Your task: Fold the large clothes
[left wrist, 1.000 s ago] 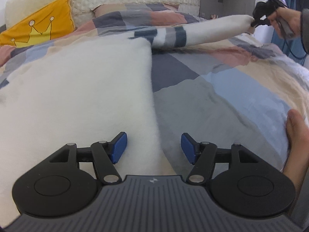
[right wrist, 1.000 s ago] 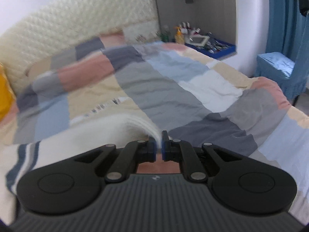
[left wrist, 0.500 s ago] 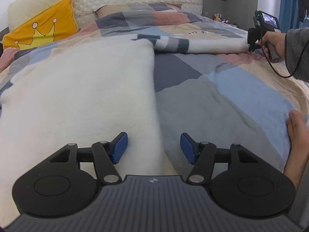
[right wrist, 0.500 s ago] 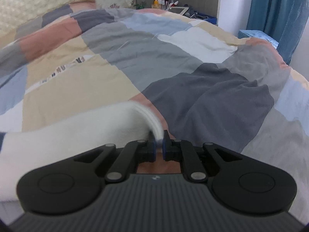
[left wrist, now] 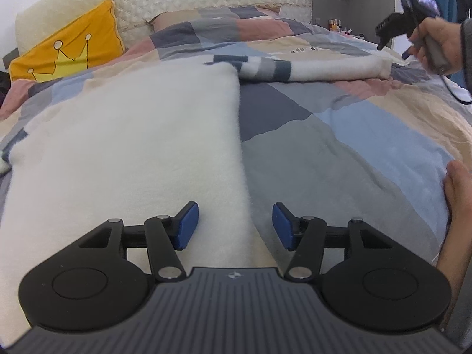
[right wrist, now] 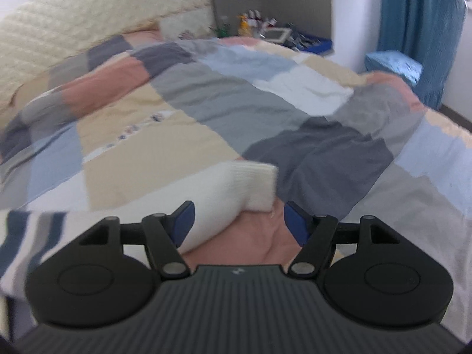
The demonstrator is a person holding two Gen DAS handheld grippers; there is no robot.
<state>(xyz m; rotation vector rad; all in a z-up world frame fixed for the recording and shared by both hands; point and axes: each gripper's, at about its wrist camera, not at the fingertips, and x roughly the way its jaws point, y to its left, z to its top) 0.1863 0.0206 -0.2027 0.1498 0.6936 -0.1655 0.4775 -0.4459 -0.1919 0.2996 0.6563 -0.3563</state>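
While the white sweater lies flat on the patchwork duvet, its striped sleeve runs straight out sideways, cuff outermost. Left gripper closing, straddling the body's edge, no grip. Right gripper opening, cuff free. Quilted headboard, blue curtain.

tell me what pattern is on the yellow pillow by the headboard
A crown outline with round tips on the yellow pillow; it shows best in the left wrist view.

Black grippers w/ blue-padded jaws, ribbed grey body; grey sleeve.
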